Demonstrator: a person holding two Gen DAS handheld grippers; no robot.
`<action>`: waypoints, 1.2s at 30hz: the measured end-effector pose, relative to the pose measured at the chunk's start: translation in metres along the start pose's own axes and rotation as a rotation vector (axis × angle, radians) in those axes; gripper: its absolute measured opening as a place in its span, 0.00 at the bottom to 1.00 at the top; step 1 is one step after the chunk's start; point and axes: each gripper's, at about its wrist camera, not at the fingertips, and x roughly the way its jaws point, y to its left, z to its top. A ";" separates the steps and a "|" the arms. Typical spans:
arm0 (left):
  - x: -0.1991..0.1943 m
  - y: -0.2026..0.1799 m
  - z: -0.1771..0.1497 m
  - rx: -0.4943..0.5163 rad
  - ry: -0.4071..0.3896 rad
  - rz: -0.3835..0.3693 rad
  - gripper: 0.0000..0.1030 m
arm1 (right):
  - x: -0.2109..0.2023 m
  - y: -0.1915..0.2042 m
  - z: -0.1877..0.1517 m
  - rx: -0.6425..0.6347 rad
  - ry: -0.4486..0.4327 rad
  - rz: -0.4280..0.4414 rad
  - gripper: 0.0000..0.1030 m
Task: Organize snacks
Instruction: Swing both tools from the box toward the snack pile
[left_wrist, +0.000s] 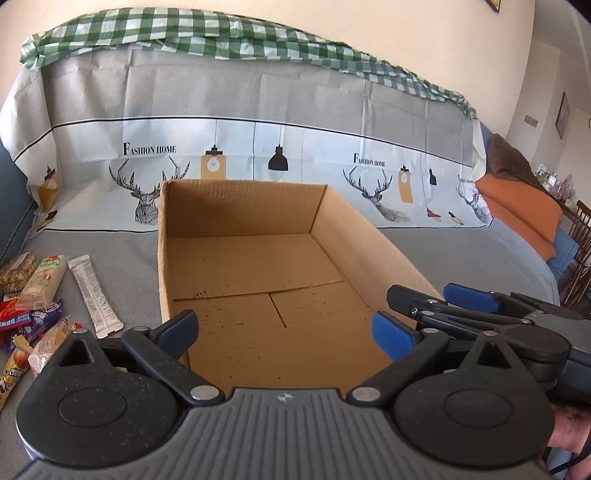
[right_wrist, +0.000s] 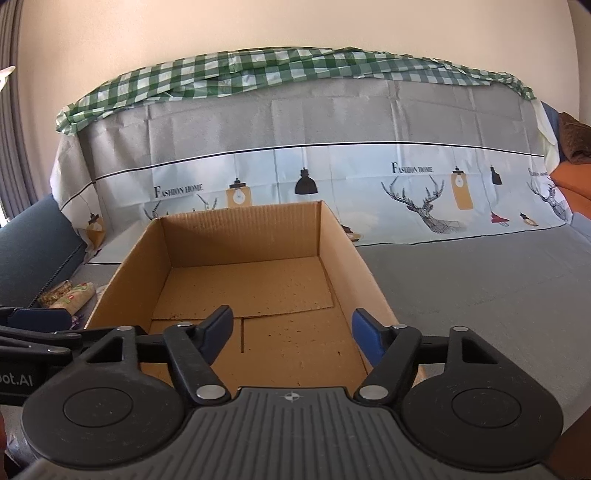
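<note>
Left-wrist view first: left gripper (left_wrist: 286, 328), jaws spread and holding nothing, hangs over the near end of the bare cardboard box (left_wrist: 373, 236); snack packets (left_wrist: 40, 295) lie left of the box on open grey cloth (left_wrist: 461, 254). Right-wrist view: right gripper (right_wrist: 291, 332), jaws likewise spread, over the same box (right_wrist: 122, 273), grey cloth free to the box's right.

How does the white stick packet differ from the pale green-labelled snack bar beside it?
The white stick packet is long, thin and flat, printed with small grey text; the green-labelled snack bar is shorter, wider and plumper. The packet lies apart from the other snacks, nearer the cardboard box; the bar touches the snack pile. Both lie flat on the grey cloth, outside the box.
</note>
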 end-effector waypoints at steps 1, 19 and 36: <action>-0.001 0.001 0.000 -0.003 -0.001 -0.004 0.93 | -0.001 0.000 0.000 0.000 -0.002 0.009 0.70; -0.009 0.012 0.000 0.006 -0.009 -0.034 0.37 | -0.012 0.032 -0.005 -0.136 -0.126 0.094 0.44; -0.063 0.092 0.015 -0.080 -0.122 0.111 0.30 | -0.015 0.111 0.006 -0.111 -0.120 0.302 0.33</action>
